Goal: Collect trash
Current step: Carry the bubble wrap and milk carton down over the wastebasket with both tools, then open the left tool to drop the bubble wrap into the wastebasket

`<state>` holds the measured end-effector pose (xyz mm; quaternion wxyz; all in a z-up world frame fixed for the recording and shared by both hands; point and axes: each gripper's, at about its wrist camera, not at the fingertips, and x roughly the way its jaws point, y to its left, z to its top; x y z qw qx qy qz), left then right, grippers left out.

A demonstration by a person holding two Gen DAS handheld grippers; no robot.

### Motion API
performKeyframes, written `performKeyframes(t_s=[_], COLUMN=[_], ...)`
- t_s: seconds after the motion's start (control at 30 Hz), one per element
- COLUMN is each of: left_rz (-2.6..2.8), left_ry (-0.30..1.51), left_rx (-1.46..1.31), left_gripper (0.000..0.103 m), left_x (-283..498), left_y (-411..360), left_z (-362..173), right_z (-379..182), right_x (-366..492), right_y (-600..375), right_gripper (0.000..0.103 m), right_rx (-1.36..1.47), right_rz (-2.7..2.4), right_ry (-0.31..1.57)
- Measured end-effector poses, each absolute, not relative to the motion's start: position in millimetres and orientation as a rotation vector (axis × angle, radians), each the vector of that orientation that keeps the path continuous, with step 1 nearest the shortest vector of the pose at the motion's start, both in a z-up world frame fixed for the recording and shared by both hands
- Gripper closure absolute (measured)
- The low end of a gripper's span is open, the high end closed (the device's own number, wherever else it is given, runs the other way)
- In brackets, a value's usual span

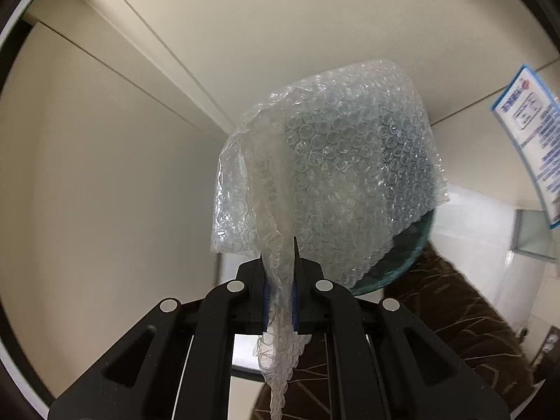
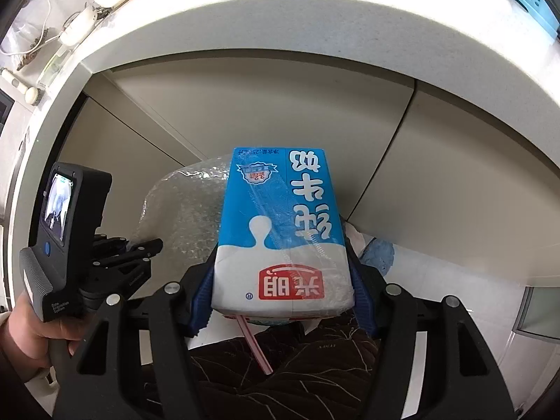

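- Clear bubble-wrap sheet (image 1: 315, 175), crumpled and translucent, fills the centre of the left wrist view; a gathered strip of it runs down between the fingers of the left tool (image 1: 279, 245), whose jaws are pinched nearly together on that strip.
- The sheet billows away from the left tool toward the upper middle of that frame. Beneath its lower right edge shows the rim of a dark teal round container (image 1: 399, 266), likely the bin; the wrap hangs over it, though I cannot tell whether they touch.
- Blue and white milk carton (image 2: 283, 231) with a pink straw (image 2: 253, 343) sits mid-frame in the right wrist view, its long axis running away along the fingers. The right tool (image 2: 283, 273) holds it across its width, jaws spread to the carton's sides.
- In the right wrist view the wrap lies left of and behind the carton; the left tool is at lower left, gripped by a hand (image 2: 31, 329).
- Judgement: the wrap is nearer the container, so it should go in first, then the carton.
- Beige cabinet fronts (image 2: 280, 105) under a white counter edge (image 2: 315, 35) form the backdrop.
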<state>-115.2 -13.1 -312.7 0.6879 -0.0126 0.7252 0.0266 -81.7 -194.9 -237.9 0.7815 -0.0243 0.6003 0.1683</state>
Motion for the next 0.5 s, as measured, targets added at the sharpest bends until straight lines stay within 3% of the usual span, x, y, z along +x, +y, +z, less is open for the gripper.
performKeyframes(t_s=[0.17,0.33,0.5], left_rz=[0.018,-0.008,-0.034], left_ry=[1.592,1.547,1.460], left_rx=[-0.010,-0.007,-0.039], left_gripper=[0.091,0.082,0.053], left_x=[-114.2,-113.3,-112.6], left_y=[-12.5,-19.0,-21.5], left_z=[-311.7,-299.7,-276.9], right_z=[-236.7,-234.7,-233.8], right_x=[-77.2,-78.1,-80.0], right_y=[-200.3,-205.5,-206.7], right_gripper=[0.042,0.042,0.042], right_rx=[-0.033,-0.026,-0.025], right_rz=[0.358,0.351,0.348], right_ry=[1.296,1.293,1.292])
